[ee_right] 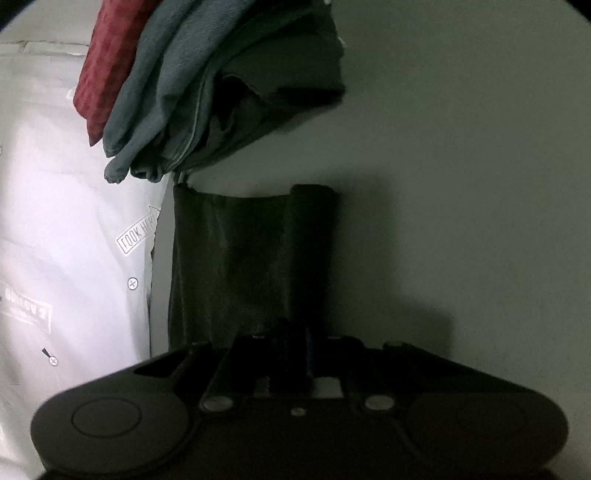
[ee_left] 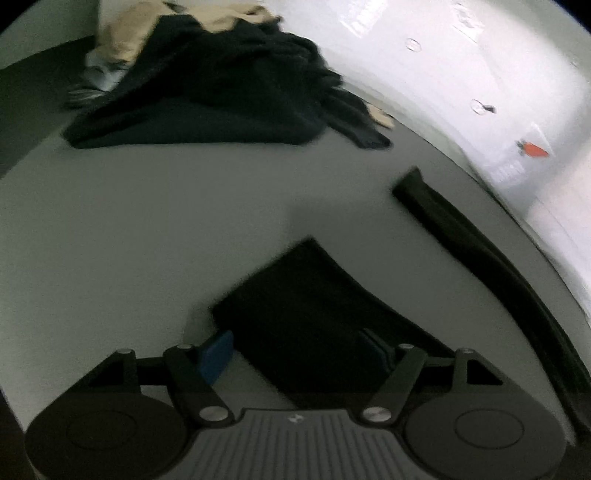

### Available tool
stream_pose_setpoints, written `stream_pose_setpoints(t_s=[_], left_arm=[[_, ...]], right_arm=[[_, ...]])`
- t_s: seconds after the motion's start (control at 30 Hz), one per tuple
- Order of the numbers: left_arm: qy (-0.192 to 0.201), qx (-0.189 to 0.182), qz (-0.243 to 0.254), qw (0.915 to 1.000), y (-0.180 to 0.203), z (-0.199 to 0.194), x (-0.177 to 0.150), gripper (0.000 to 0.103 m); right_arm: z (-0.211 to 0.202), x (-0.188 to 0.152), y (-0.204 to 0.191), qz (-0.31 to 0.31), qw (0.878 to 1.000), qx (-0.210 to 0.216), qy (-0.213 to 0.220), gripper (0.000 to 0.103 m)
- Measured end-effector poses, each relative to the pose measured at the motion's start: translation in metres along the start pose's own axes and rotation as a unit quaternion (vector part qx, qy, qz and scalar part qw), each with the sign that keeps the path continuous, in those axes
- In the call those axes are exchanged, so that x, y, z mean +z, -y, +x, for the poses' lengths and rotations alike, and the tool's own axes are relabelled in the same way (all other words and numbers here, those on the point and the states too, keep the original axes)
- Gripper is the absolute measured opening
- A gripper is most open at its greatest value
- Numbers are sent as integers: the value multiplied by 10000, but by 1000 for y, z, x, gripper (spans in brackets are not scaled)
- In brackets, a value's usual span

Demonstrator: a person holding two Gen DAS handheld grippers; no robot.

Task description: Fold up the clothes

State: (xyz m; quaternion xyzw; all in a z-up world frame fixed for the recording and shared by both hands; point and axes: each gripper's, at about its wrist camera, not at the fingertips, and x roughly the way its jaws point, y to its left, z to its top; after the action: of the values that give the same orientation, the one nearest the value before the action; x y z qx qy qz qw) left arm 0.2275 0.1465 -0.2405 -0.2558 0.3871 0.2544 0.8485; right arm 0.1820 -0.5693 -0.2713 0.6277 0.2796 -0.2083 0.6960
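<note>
Lettering "LOOK HERE" [ee_right: 137, 233] shows upside-down; left gripper [ee_left: 295, 350] jaws spread, right gripper [ee_right: 291, 332] pinching black garment [ee_right: 251, 258].

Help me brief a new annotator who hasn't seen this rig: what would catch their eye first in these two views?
In the left wrist view, the heap of dark clothes topped with a tan garment fills the far end of the grey table, while the open left gripper hovers over a flat black garment. In the right wrist view, a stack of folded clothes, maroon and grey-blue, sits beyond a black garment at the right gripper.
</note>
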Motion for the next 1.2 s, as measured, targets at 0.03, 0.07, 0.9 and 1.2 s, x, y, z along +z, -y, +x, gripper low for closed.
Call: stream_pose_setpoints(t_s=[0.03, 0.07, 0.9, 1.2], left_arm=[[8, 69, 48, 10000, -2, 0, 2, 75], [-16, 140, 64, 9999, -6, 1, 4, 75], [304, -241, 286, 9988, 0, -22, 36, 7], [493, -587, -206, 9968, 1, -64, 63, 6]], right_arm=[[0, -1, -2, -45, 10000, -27, 24, 6], [0, -2, -3, -73, 9999, -51, 47, 6], [-32, -10, -55, -496, 9960, -103, 733, 4], [-61, -18, -66, -215, 9944, 49, 1035, 4]])
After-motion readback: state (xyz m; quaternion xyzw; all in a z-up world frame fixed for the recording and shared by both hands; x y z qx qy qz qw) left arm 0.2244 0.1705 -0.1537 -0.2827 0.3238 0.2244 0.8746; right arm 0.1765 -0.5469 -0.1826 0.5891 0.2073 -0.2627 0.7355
